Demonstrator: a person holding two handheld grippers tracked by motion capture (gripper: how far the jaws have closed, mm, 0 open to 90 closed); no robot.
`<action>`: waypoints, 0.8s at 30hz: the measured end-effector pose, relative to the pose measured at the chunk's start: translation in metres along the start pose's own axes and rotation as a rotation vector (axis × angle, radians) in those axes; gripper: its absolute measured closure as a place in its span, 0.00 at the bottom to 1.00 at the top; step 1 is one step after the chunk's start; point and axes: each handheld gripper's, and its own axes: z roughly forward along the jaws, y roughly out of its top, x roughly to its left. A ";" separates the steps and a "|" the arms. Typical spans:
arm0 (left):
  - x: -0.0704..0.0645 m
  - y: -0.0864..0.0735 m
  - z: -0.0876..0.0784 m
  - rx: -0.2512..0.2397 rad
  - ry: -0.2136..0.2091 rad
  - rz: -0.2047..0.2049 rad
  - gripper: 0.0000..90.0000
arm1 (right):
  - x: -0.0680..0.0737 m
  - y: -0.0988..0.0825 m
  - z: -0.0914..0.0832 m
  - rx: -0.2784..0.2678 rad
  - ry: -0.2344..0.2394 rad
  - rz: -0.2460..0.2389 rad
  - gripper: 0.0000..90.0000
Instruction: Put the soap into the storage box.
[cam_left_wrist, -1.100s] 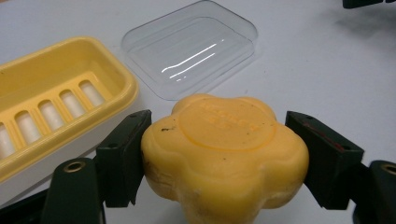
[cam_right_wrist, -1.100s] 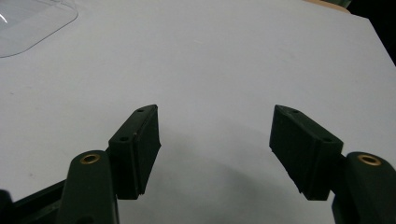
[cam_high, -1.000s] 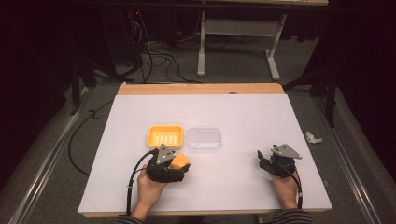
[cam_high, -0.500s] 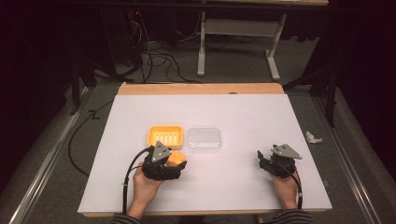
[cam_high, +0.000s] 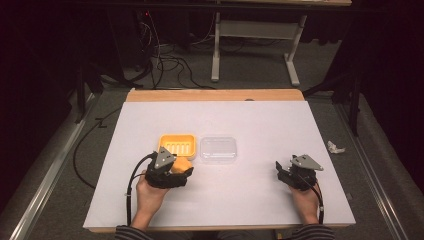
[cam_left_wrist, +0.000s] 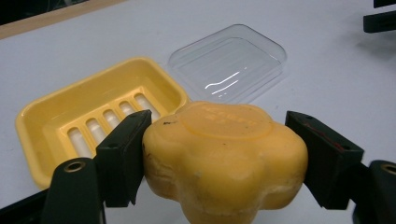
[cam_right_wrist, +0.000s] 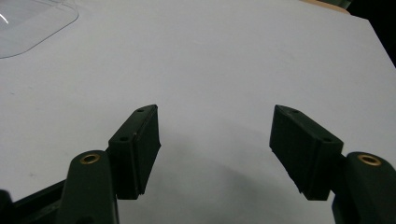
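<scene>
**Soap in the jaws, dish just ahead: where the placement could slip**

While the left gripper (cam_left_wrist: 224, 163) pinches the yellow soap bar (cam_left_wrist: 224, 154) across its width, both jaws pressed flat against its sides, the bar sits just short of the yellow soap dish (cam_left_wrist: 60, 116), whose slatted floor lies bare and ready. From the high view the left gripper (cam_high: 170, 172) sits at the near edge of the dish (cam_high: 177, 145), with the clear lid (cam_high: 218, 149) lying flat on the white table (cam_high: 250, 120) just beside the dish, on its right.

The main risk is the grip itself. The bar is lobed and rounded, so the flat jaws meet it on curved faces; a tilt of the hand could let it squirm or twist out, and it would then drop on the table or catch the near rim of the dish. It is hard to tell whether the bar is lifted clear of the table or resting on it, so a forward push may drag it into the rim and shove the light dish away, perhaps into the lid. Lowered off-centre, the bar could perch on the wall of the dish instead of settling on the slats.

The right gripper (cam_right_wrist: 215, 149) is spread wide over bare table, well apart from everything, so it offers no steadying hold on the dish.
</scene>
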 end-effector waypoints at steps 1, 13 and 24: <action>0.001 0.000 -0.001 -0.001 0.004 -0.001 0.29 | 0.000 0.000 0.000 0.000 0.000 0.000 0.38; 0.017 0.005 -0.003 -0.002 0.019 -0.030 0.29 | 0.000 0.000 0.000 0.000 0.001 0.001 0.38; 0.027 0.011 -0.004 -0.017 0.036 -0.052 0.29 | -0.001 0.000 0.000 0.000 0.003 -0.001 0.38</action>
